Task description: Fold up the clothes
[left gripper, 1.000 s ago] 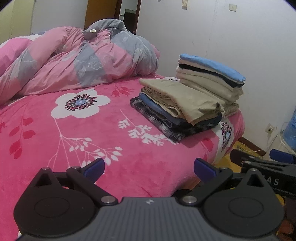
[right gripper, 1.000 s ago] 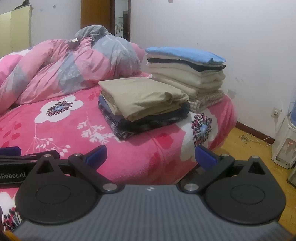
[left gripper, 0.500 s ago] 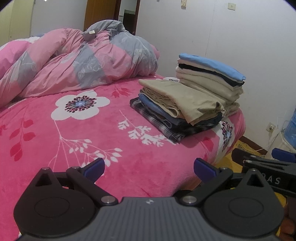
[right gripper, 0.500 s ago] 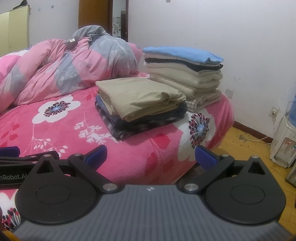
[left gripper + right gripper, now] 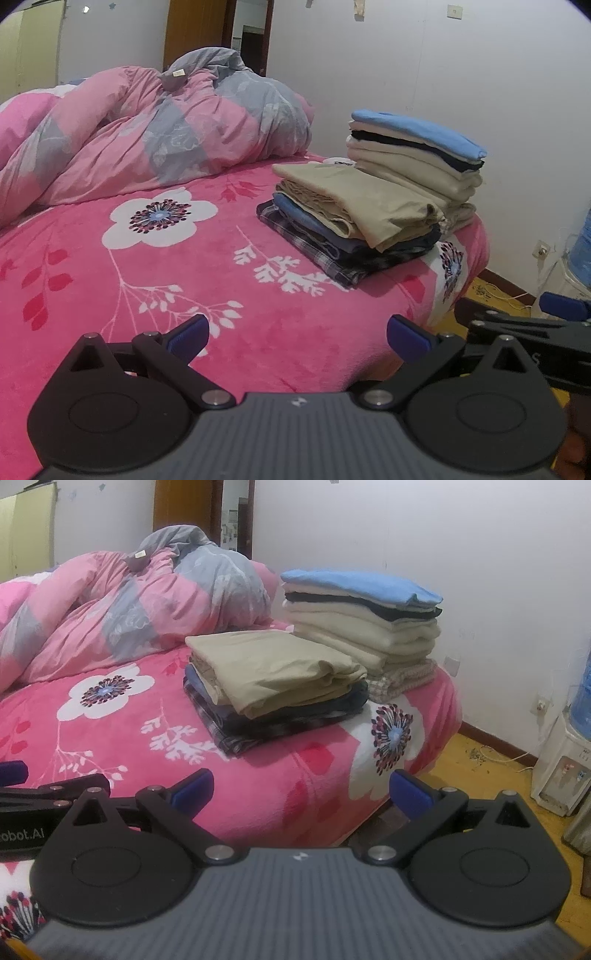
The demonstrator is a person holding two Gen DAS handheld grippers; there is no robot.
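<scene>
left gripper hovering over pink floral blanket, fingers spread, empty | crumpled duvet lying behind | two folded clothes stacks sitting side by side near bed corner | right gripper spread, empty

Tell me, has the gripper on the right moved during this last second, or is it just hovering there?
Yes. In its own view the blue-topped stack and the water dispenser have slid leftward, so the right gripper has turned slightly rightward, jaws open.
</scene>
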